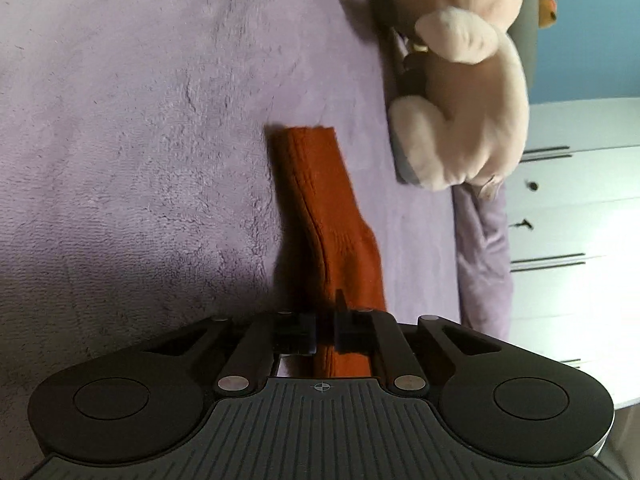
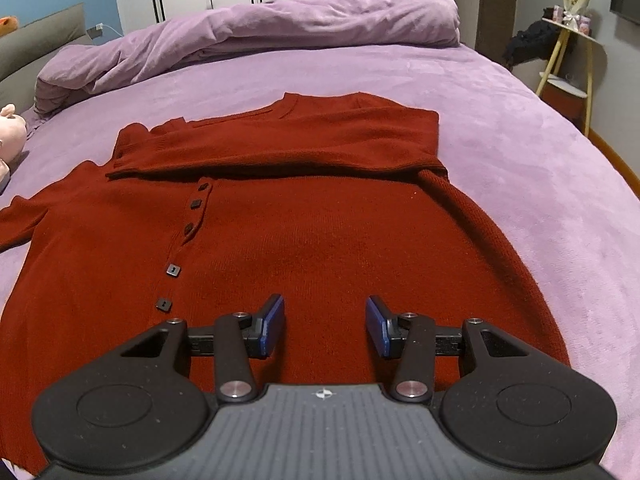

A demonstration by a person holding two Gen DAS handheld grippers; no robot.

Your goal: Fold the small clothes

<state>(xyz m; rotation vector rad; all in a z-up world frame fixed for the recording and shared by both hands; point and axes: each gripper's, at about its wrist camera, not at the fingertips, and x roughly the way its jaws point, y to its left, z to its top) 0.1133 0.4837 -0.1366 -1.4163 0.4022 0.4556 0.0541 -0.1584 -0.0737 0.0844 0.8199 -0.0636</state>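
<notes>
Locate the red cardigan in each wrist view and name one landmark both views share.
Left wrist view: only one sleeve of the red cardigan shows, running up the centre from the left gripper, whose jaws are shut on it.
Right wrist view: the red cardigan lies spread across the centre, one sleeve folded over its chest, beyond the open right gripper.
Shared landmark: the purple bedspread; the white wardrobe also shows in both.

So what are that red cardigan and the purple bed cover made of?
The red cardigan looks like a fine, matte knit, perhaps wool: ribbed cuff and tiny stitch rows show. The purple bed cover looks like soft fleece or plush: a short, fuzzy nap.
</notes>
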